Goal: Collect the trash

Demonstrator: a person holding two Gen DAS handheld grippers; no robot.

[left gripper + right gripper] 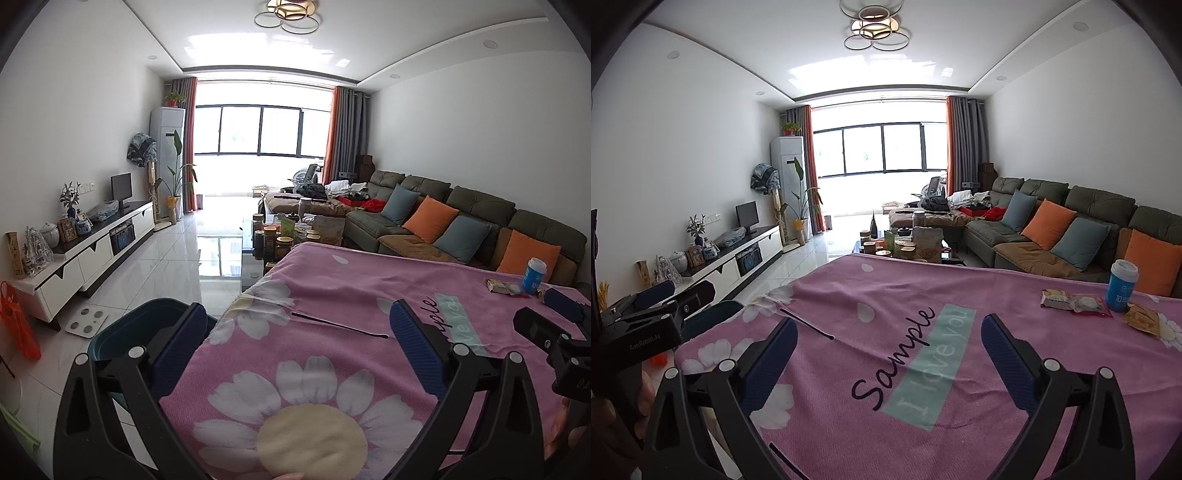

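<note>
A pink flowered blanket [332,288] covers the table. At its far right lie the trash items: a blue cup with a white lid [1121,284], a tan snack wrapper [1057,298], a clear red-edged packet [1090,305] and a crumpled brown wrapper [1141,319]. The cup [533,275] also shows in the left wrist view. A dark teal bin [125,332] stands on the floor by the table's left corner. My left gripper [297,314] hangs open over that corner, nothing between its fingers. My right gripper [890,326] is open and empty over the blanket's middle, well short of the trash.
A glass coffee table [221,254] crowded with jars stands beyond the table. A green sofa [476,206] with orange and blue cushions runs along the right. On the left are a white TV cabinet [96,254], a bathroom scale [86,321] and an orange bag [16,325].
</note>
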